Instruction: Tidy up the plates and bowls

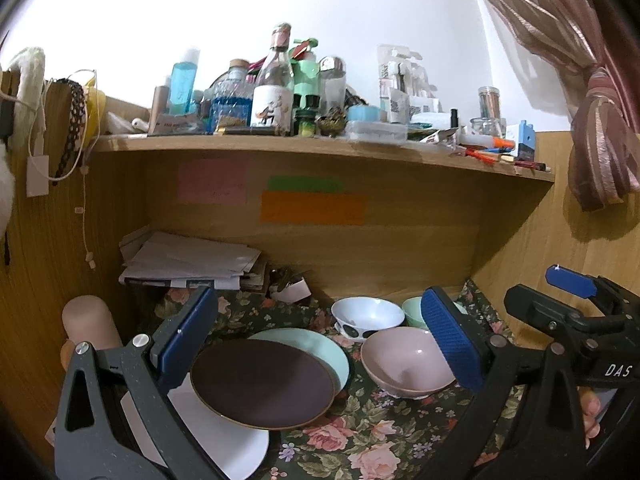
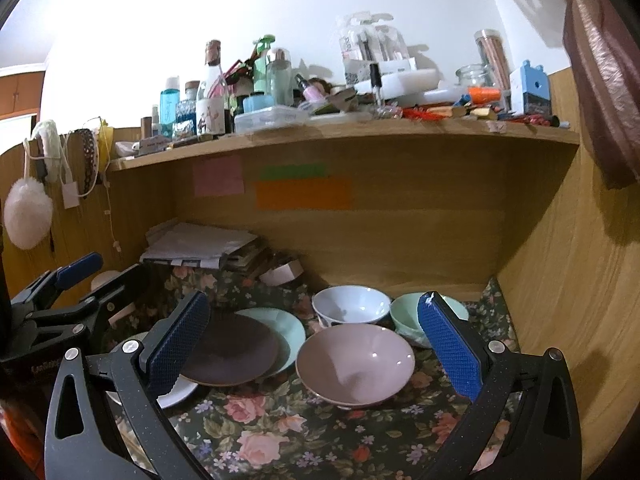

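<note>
We hold our left gripper point(image 1: 318, 338) and right gripper point(image 2: 314, 344) wide apart, gripping nothing, above the brown plate point(image 1: 262, 384) and pink bowl point(image 2: 355, 364).

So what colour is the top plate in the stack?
Dark brown plate, clearest in the left wrist view.

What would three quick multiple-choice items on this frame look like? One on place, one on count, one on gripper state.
1. The dark brown round plate lies:
A. on the shelf
B. overlapping the pale mint plate
C. inside a bowl

2. Bowls on the floral tablecloth:
A. one
B. three
C. five

3. The right gripper is:
A. open, empty
B. shut on a plate
C. shut on a bowl

Key: 1 B, its rim covers the mint plate's edge. 2 B, the pink bowl, white bowl and mint bowl show. 3 A, blue pads stand wide apart, nothing between.
</note>
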A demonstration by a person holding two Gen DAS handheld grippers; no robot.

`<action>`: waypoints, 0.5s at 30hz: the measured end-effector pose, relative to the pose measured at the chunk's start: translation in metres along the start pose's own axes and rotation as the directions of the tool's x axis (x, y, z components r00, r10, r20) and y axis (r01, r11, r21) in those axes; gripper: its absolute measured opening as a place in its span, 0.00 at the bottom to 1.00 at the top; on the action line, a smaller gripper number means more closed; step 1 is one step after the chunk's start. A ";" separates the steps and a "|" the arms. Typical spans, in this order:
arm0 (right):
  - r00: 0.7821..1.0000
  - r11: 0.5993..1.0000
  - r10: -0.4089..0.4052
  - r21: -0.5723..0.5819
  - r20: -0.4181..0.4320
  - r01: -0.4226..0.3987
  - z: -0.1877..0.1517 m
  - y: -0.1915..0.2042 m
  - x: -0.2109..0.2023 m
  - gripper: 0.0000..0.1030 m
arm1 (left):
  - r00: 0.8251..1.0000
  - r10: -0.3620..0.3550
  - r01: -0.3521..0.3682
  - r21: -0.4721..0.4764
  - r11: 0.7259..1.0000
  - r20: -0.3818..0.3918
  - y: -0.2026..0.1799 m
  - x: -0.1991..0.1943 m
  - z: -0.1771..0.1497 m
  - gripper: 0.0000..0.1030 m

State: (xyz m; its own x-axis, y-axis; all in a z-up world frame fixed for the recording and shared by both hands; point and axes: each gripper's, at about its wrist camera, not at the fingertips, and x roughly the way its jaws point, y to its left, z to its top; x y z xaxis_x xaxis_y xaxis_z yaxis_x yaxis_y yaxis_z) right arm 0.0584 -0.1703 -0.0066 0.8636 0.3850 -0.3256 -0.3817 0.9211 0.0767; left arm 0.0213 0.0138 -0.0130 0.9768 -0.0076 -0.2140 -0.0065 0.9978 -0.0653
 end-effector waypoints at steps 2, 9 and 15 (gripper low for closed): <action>1.000 1.000 0.009 0.000 -0.017 -0.009 -0.002 0.002 0.008 1.00 | 1.000 0.008 -0.008 -0.005 1.000 -0.012 0.005 0.004 -0.002 1.00; 0.995 0.999 0.034 -0.017 -0.093 -0.036 -0.011 0.012 0.038 1.00 | 0.996 0.055 -0.057 -0.026 0.998 -0.067 0.027 0.025 -0.012 1.00; 0.979 0.996 0.080 -0.027 -0.187 -0.086 -0.022 0.022 0.078 1.00 | 0.987 0.088 -0.093 -0.033 0.995 -0.138 0.053 0.047 -0.024 1.00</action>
State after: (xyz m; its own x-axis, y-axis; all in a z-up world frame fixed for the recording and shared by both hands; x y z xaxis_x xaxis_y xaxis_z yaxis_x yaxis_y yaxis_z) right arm 0.1098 -0.1209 -0.0512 0.7537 0.4395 -0.4886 -0.4633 0.8827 0.0793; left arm 0.0619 0.0648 -0.0496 0.9336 0.0711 -0.3511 -0.1046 0.9915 -0.0774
